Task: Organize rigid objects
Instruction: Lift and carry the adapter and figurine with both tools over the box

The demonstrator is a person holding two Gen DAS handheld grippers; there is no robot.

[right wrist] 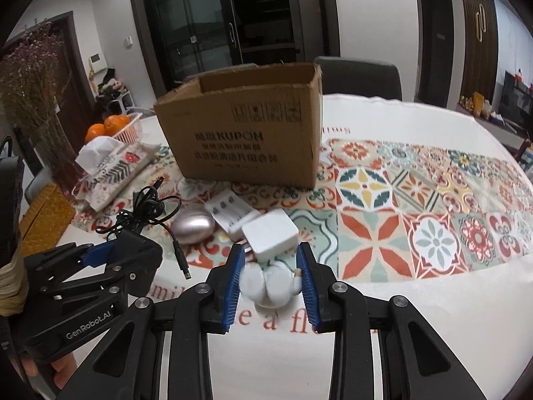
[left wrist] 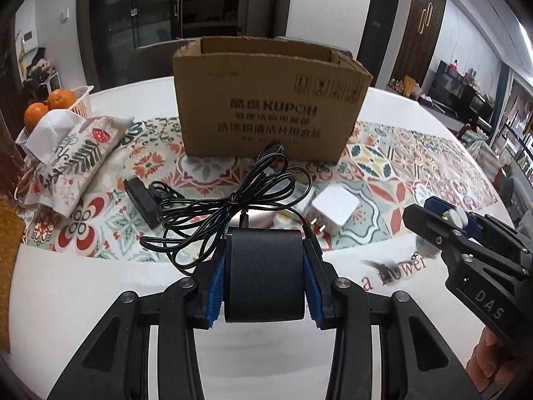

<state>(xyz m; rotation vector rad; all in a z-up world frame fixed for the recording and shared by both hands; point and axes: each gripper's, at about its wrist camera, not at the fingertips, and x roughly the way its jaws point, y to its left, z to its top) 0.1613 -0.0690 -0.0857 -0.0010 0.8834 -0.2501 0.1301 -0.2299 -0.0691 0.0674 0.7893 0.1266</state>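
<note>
Patterned tablecloth (right wrist: 383, 220), open cardboard box (left wrist: 266, 100) behind; left jaws around black adapter (left wrist: 265, 273), right jaws around white figurine (right wrist: 271, 283).

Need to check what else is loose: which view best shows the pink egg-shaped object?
The right wrist view: the pink egg-shaped object lies unobstructed beside the white battery charger. In the left wrist view the held black adapter and its cable hide it.

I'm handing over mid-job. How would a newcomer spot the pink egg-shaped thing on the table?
Find the open cardboard box on the patterned cloth. In front of it, nearer the camera, lies the metallic pink egg, beside the white battery charger. It is the only rounded, shiny item there.
</note>
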